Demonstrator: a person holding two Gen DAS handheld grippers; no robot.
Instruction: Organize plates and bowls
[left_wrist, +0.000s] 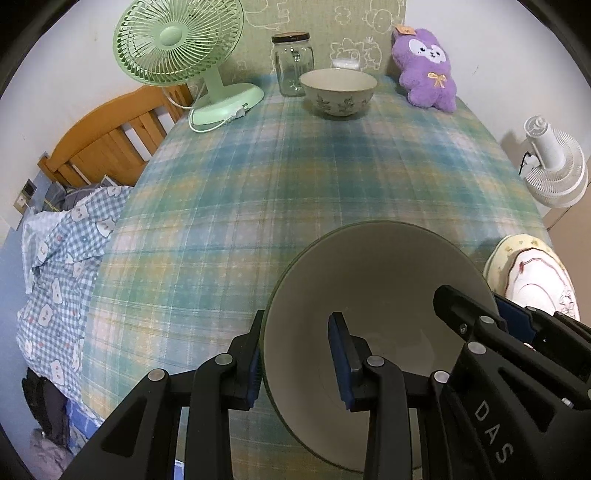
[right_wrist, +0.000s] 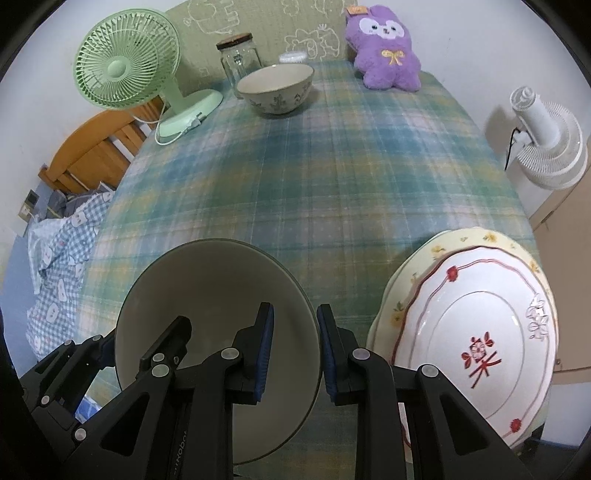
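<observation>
A plain grey-green bowl (left_wrist: 373, 280) stands near the table's front edge; it also shows in the right wrist view (right_wrist: 207, 280). My left gripper (left_wrist: 299, 358) straddles its left rim, jaws apart with a wide gap. My right gripper (right_wrist: 293, 350) straddles its right rim, jaws closer but not pressing it. A floral bowl (left_wrist: 338, 92) stands at the far end, also in the right wrist view (right_wrist: 275, 88). A white plate with red flowers (right_wrist: 480, 332) lies on a yellow-rimmed plate (right_wrist: 436, 247) at the front right.
A green fan (left_wrist: 181, 48), a glass jar (left_wrist: 291, 62) and a purple plush (left_wrist: 424, 70) stand along the far edge of the plaid tablecloth (left_wrist: 295, 184). A white fan (left_wrist: 554, 166) hangs off the right side. A bed lies to the left.
</observation>
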